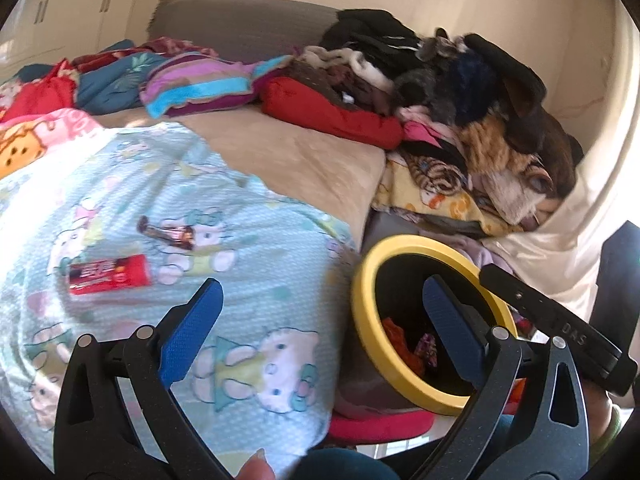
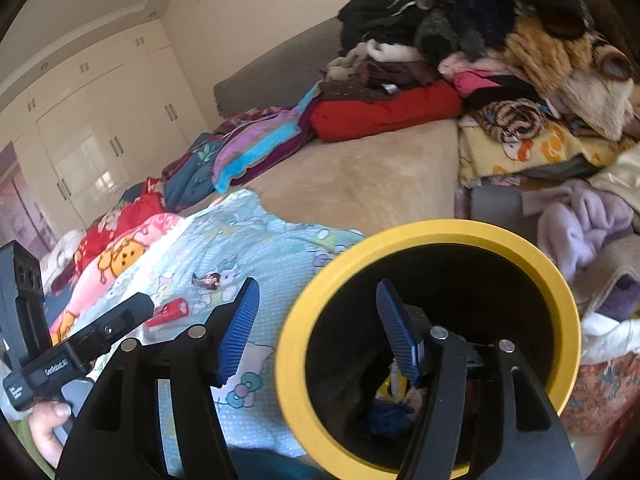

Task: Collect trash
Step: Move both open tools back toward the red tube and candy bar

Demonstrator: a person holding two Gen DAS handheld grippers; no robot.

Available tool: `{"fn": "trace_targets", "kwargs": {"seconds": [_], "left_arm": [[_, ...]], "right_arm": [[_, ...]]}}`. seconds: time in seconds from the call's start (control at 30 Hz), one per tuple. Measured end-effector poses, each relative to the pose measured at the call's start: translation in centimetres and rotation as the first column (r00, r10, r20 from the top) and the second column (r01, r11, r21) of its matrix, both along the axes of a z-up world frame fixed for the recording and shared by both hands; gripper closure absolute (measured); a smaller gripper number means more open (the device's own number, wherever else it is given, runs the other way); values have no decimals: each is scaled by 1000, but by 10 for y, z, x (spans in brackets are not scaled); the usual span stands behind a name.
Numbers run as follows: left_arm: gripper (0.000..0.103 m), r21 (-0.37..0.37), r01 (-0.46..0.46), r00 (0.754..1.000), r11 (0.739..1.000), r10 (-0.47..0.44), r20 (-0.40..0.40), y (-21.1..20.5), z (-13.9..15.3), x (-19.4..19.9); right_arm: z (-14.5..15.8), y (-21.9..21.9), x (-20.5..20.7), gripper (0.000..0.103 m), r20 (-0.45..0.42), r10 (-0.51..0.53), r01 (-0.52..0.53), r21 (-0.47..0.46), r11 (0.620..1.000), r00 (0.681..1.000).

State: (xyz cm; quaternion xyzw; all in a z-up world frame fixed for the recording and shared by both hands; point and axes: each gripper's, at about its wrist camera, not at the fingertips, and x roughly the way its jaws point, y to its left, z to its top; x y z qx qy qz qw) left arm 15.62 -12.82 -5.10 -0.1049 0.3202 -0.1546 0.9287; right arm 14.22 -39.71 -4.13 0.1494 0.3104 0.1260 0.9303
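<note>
A red snack wrapper [image 1: 109,274] and a brown candy wrapper [image 1: 170,235] lie on the light-blue cartoon blanket [image 1: 120,184] on the bed. Both show small in the right wrist view, the red wrapper [image 2: 170,310] and the brown wrapper [image 2: 208,279]. A black bin with a yellow rim [image 1: 362,320] stands beside the bed and holds colourful scraps [image 1: 404,344]. My left gripper [image 1: 326,320] is open and empty over the blanket's edge, right of the wrappers. My right gripper [image 2: 316,332] is open and empty, its right finger over the bin's mouth [image 2: 460,300].
A big heap of clothes [image 1: 460,92] fills the back right of the bed, with more folded cloths [image 1: 192,80] along the grey headboard [image 1: 240,24]. A tan sheet [image 1: 304,160] lies between. White wardrobes [image 2: 92,148] stand at the far left. A red cushion [image 1: 380,426] lies under the bin.
</note>
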Motion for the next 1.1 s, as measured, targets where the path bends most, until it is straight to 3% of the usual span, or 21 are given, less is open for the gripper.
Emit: {"fn": "trace_targets", "kwargs": {"seconds": [0.27, 0.57, 0.7, 0.87, 1.1], "left_arm": [[11, -44, -126, 991, 991, 125, -39, 58, -12, 8], [11, -125, -273, 958, 954, 257, -128, 128, -36, 17], [12, -169, -306, 945, 937, 277, -176, 147, -49, 21], [26, -239, -344, 925, 908, 282, -256, 166, -71, 27], [28, -341, -366, 909, 866, 252, -333, 177, -91, 39]], "right_arm": [[2, 57, 34, 43, -31, 102, -103, -25, 994, 994], [-17, 152, 100, 43, -101, 231, -242, -112, 964, 968], [-34, 185, 127, 44, -135, 293, -311, -138, 940, 946], [-65, 214, 162, 51, -221, 327, -361, -135, 923, 919], [-102, 242, 195, 58, -305, 361, -401, -77, 913, 881]]}}
